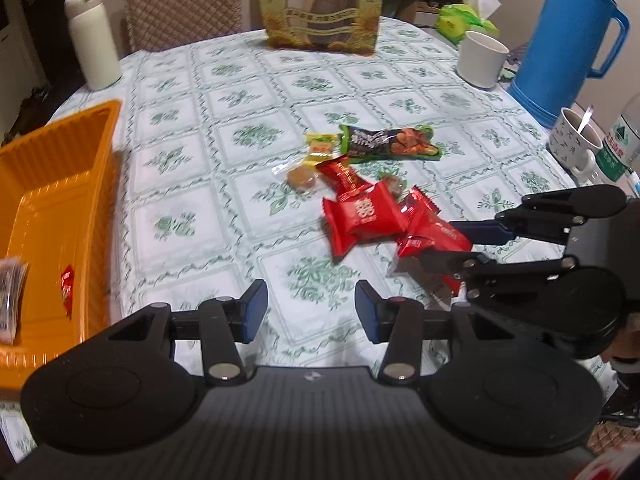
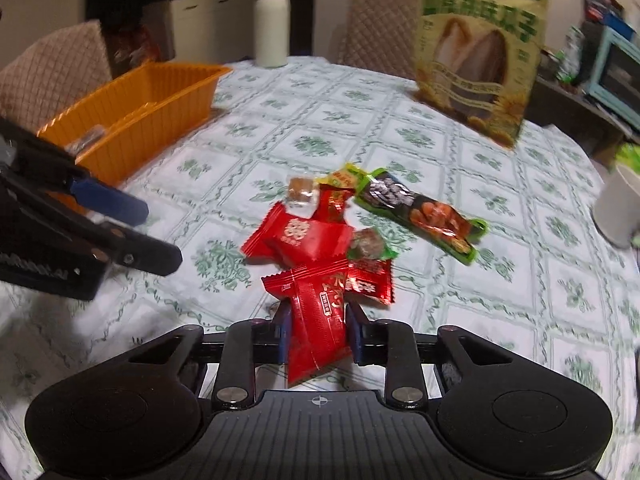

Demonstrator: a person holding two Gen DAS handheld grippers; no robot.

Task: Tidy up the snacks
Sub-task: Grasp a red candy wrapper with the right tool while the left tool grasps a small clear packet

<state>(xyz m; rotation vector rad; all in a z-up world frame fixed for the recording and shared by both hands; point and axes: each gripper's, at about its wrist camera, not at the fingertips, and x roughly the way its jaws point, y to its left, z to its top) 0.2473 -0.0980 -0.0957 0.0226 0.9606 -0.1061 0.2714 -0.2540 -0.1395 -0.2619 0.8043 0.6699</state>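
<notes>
A: What has the right gripper point(image 2: 316, 330) got?

B: Its two blue pads are pressed against the sides of one long red foil snack packet point(image 2: 320, 328), at the near edge of the snack pile.

A: And the left gripper point(image 1: 311, 310)?

B: Its pads stand apart with nothing between them, over bare green-and-white floral tablecloth point(image 1: 224, 152), a little short of the pile.

A: How many snacks are still loose?

B: From the right wrist view: one wide red pillow packet point(image 2: 308, 240), one narrow red packet point(image 2: 334, 204) behind it, one small red packet point(image 2: 370, 280) just beside the gripped one, two brown candies in clear wrap point(image 2: 300, 194), one yellow sachet point(image 2: 340, 178), and one long green-edged dark packet point(image 2: 420, 212). They overlap, so the count of red ones is uncertain.

A: Where is the container?

B: One orange ribbed plastic basket point(image 1: 100, 152) sits to the left, well apart from the pile. It holds at least one small red packet point(image 1: 67, 280) and one pale packet at the frame edge.

A: Anything else on the table?

B: One white flask point(image 1: 93, 40), one tall sunflower-seed bag point(image 1: 322, 4), one plain white mug point(image 1: 480, 58), one blue thermos jug point(image 1: 568, 36), and one patterned cup with a spoon point(image 1: 576, 142).
</notes>
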